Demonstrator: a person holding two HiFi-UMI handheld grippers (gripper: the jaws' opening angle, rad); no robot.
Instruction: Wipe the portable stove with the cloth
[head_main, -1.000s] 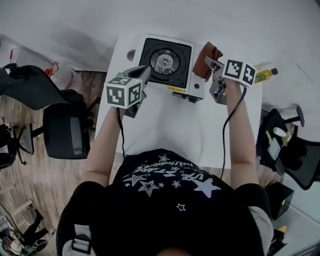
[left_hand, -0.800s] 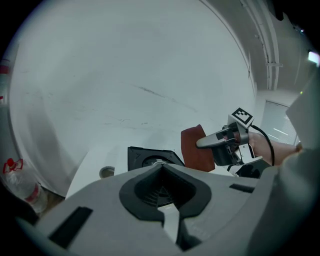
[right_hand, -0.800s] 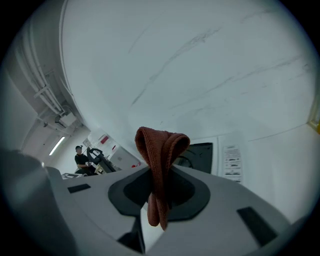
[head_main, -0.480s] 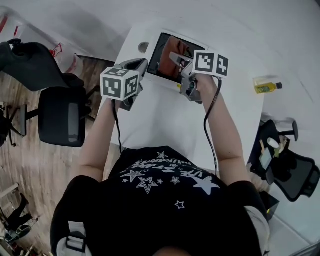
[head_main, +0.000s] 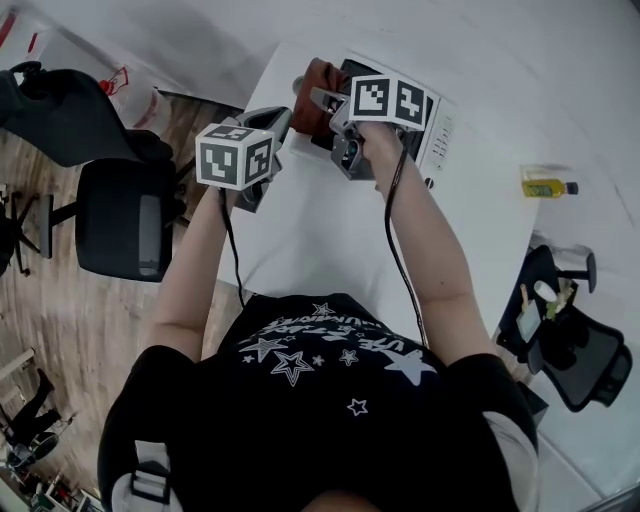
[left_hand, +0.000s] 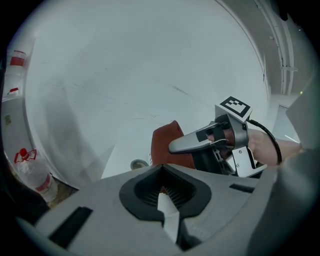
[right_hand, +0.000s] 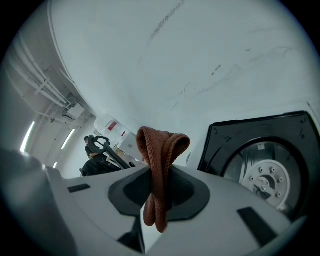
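Cloth (right_hand: 161, 150), reddish-brown and folded double, is pinched between the jaws of the right gripper (head_main: 320, 100), with a loop standing above them and the two ends hanging below. The portable stove (right_hand: 235, 142) stands at the far side of the white worktop (head_main: 320, 230). In the right gripper view its black top and round burner (right_hand: 267, 182) lie to the right of the cloth. The cloth therefore seems to be at the left edge of the stove or just beside it, and I cannot tell whether it touches. The left gripper (left_hand: 162, 195) hovers near, to the left, with its jaws drawn together on nothing. To wipe well, I think the right gripper should tilt lower, so that a broad part of the cloth, not only its fold, lies flat on the black top. The strokes should then cross the whole top in overlapping lines and pass around the raised burner, where the cloth may catch. The stove looks light, so the pressure should be moderate. The free left gripper could rest against the white casing (head_main: 432, 140) to stop the stove from sliding.
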